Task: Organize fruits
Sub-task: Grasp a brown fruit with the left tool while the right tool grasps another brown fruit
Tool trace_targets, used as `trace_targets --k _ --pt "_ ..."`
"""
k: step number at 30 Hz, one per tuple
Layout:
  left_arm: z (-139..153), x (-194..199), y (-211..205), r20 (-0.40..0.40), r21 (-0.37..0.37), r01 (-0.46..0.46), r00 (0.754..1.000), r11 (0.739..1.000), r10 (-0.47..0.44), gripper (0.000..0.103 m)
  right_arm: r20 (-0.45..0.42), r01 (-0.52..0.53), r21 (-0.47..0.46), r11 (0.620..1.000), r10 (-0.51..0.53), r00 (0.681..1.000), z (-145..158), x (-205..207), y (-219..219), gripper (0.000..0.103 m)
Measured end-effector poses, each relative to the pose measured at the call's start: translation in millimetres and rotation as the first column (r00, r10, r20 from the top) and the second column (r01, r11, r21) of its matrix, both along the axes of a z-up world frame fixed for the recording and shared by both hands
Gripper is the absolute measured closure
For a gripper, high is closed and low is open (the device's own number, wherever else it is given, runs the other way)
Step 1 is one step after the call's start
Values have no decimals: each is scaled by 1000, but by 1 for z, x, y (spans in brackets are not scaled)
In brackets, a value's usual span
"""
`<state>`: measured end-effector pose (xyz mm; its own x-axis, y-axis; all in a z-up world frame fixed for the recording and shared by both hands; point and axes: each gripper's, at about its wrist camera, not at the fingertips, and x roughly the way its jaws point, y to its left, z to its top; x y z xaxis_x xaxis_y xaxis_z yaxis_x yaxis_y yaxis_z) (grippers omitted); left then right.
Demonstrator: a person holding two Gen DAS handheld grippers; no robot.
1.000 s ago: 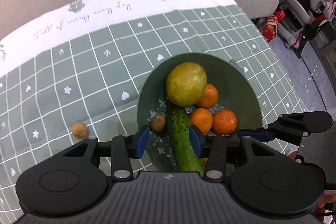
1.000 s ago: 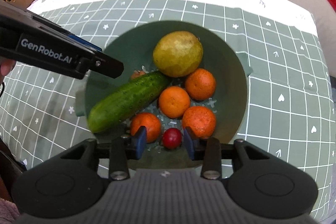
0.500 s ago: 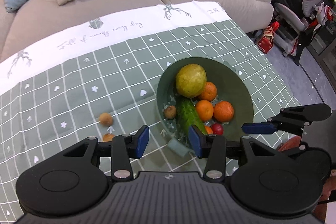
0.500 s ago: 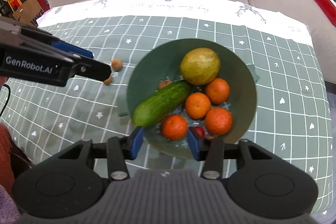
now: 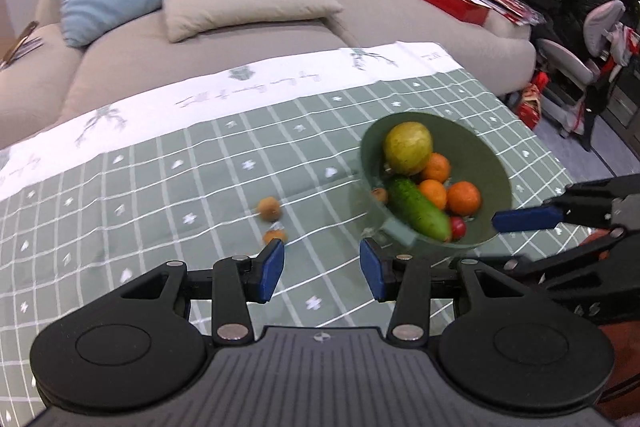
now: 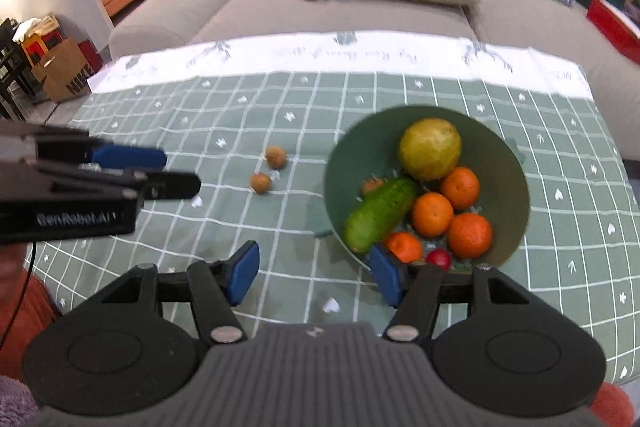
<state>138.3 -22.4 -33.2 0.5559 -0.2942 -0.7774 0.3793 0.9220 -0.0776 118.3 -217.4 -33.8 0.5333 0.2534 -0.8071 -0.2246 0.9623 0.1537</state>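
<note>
Quickly, left wrist view: left gripper (image 5: pixel 322 269) was spread, empty, two loose brown fruits (image 5: pixel 269 207) just ahead-left (nearer this hand); bowl (image 5: pixel 492 163) right. Right wrist view: right gripper (image 6: pixel 314 277) also spread, empty; only here the bowl's fourth orange (image 6: pixel 405 246) showed.

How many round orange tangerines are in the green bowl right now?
4, all right of the cucumber: one by the yellow-green fruit, one central, one nearer the rim, one beside the right blue pad. Others could be hidden underneath.
</note>
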Motion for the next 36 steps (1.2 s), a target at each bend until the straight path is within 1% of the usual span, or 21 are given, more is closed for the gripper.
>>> trace_targets --k 3,4,5,8,9,10,12,18,25,27,31,33,36 --pt "-4 -7 15 1 -6 -36 999 999 36 51 41 -18 13 1000 18 999 2 -6 12 47" --pt "-6 -7 20 -3 -14 -53 999 999 52 51 53 -27 16 999 27 998 2 -7 17 52" --pt "-7 -8 25 -7 -26 -68 998 997 68 51 62 -39 14 999 38 997 2 -8 22 54" --pt "-12 -10 33 -15 -46 -87 996 995 87 51 88 -80 -3 997 79 993 -2 -9 36 57" --pt "-13 -11 33 -12 -40 -86 996 995 85 51 94 -93 -5 996 93 991 -3 -9 39 60" --pt "-15 -11 33 -7 -29 -80 997 996 79 51 98 -110 -7 994 111 989 -4 -9 41 66" --pt "-17 -11 31 2 -8 -68 998 998 68 51 100 -143 -21 990 144 984 -8 -4 48 70" --pt "-24 0 30 -3 -17 -56 998 998 56 51 108 -199 -71 978 205 973 -16 17 57 72" --pt "-34 22 24 -12 26 -50 999 998 50 52 110 -239 -106 965 251 962 -24 44 58 72" --pt "-37 29 24 -19 26 -48 999 998 49 52 109 -258 -119 959 271 956 -27 53 59 72" --pt "-51 46 22 -57 13 -53 997 999 54 52 99 -266 -144 953 282 954 -34 70 59 72" --pt "-62 55 21 -89 1 -59 994 998 59 52 95 -262 -137 955 276 956 -38 78 56 73" --pt "-78 66 17 -115 -15 -54 992 998 51 52 97 -265 -123 956 277 956 -42 87 52 73"
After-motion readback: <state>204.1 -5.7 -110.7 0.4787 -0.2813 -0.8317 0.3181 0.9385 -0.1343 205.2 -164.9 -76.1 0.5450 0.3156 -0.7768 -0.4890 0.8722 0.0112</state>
